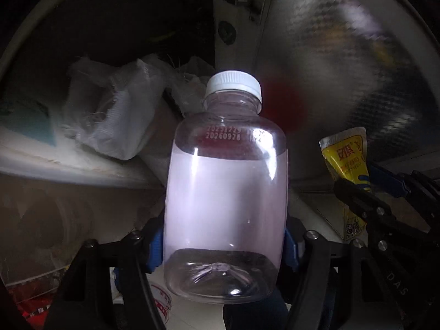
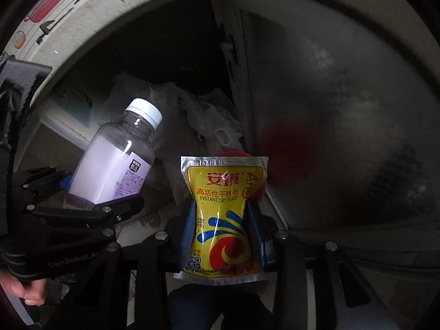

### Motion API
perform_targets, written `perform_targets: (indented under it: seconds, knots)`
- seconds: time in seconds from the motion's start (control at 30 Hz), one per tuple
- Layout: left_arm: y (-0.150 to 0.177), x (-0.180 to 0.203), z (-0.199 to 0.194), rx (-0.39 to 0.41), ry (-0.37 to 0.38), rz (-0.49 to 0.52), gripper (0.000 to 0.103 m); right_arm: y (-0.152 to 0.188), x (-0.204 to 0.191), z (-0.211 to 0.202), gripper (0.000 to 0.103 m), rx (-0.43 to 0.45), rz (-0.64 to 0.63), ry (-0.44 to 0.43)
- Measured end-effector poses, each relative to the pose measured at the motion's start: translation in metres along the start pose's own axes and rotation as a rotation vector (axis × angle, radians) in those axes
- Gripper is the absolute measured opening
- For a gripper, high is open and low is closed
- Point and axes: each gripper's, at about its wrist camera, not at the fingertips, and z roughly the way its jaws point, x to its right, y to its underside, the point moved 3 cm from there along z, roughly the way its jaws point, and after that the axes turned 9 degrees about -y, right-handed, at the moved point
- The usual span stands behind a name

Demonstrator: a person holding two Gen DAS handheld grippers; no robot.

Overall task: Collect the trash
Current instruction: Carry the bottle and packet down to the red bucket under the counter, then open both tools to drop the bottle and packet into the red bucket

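Observation:
My left gripper [image 1: 224, 247] is shut on a clear plastic bottle [image 1: 225, 198] with a white cap and pale lilac liquid, held upright. The bottle also shows at the left of the right wrist view [image 2: 115, 162], in the left gripper [image 2: 82, 200]. My right gripper [image 2: 221, 225] is shut on a yellow instant dry yeast packet [image 2: 222, 214], pinched at its middle. The packet also shows at the right of the left wrist view [image 1: 348, 159]. Both grippers are held side by side in front of a dark open cabinet.
Crumpled white plastic bags [image 1: 115, 115] [image 2: 203, 115] lie on a shelf inside the dark cabinet. A grey cabinet door [image 2: 343, 126] stands open at the right. A red shape [image 2: 291, 148] shows blurred by the door. Red packaging [image 1: 30, 299] lies low left.

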Motion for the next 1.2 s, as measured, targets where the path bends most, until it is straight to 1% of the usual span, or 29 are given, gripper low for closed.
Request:
perform_targets:
  seconds: [0.1,0.17,0.3,0.4,0.47,0.5,0.57,0.67,0.8,0.87,0.97,1.2]
  knots:
    - [-0.005,0.000,0.038,0.007,0.012,-0.005,0.065,-0.001,0.015,0.035,0.034,-0.008,0.014,0.017]
    - [-0.012,0.003,0.059,0.009,0.008,0.005,0.065,-0.003,0.024,0.051,0.034,-0.002,0.026,0.023]
    - [-0.026,0.011,0.085,0.027,0.022,0.036,0.066,-0.006,0.035,0.074,0.034,0.010,0.041,0.039]
    - [-0.037,0.016,0.096,0.047,0.032,0.049,0.067,-0.007,0.046,0.083,0.034,0.010,0.055,0.041]
    - [-0.043,0.017,0.100,0.052,0.029,0.053,0.083,-0.007,0.049,0.087,0.034,0.008,0.052,0.046]
    - [-0.045,0.017,0.102,0.053,0.032,0.049,0.084,-0.006,0.051,0.089,0.034,0.008,0.054,0.049]
    - [-0.050,0.014,0.105,0.054,0.031,0.044,0.084,-0.007,0.054,0.090,0.034,0.003,0.062,0.046]
    - [-0.055,0.010,0.107,0.047,0.003,0.051,0.086,-0.010,0.059,0.102,0.034,-0.004,0.058,0.058]
    - [-0.054,0.002,0.106,0.019,-0.001,0.018,0.086,-0.014,0.057,0.107,0.035,-0.032,0.046,0.050]
    - [-0.052,-0.004,0.103,0.011,-0.003,0.011,0.086,-0.016,0.053,0.109,0.035,-0.037,0.021,0.050]
    - [-0.044,-0.013,0.101,0.005,-0.012,-0.005,0.086,-0.018,0.049,0.116,0.035,-0.054,-0.002,0.028]
    - [-0.029,-0.032,0.110,-0.009,-0.038,-0.057,0.086,-0.033,0.035,0.141,0.037,-0.076,-0.120,0.008]
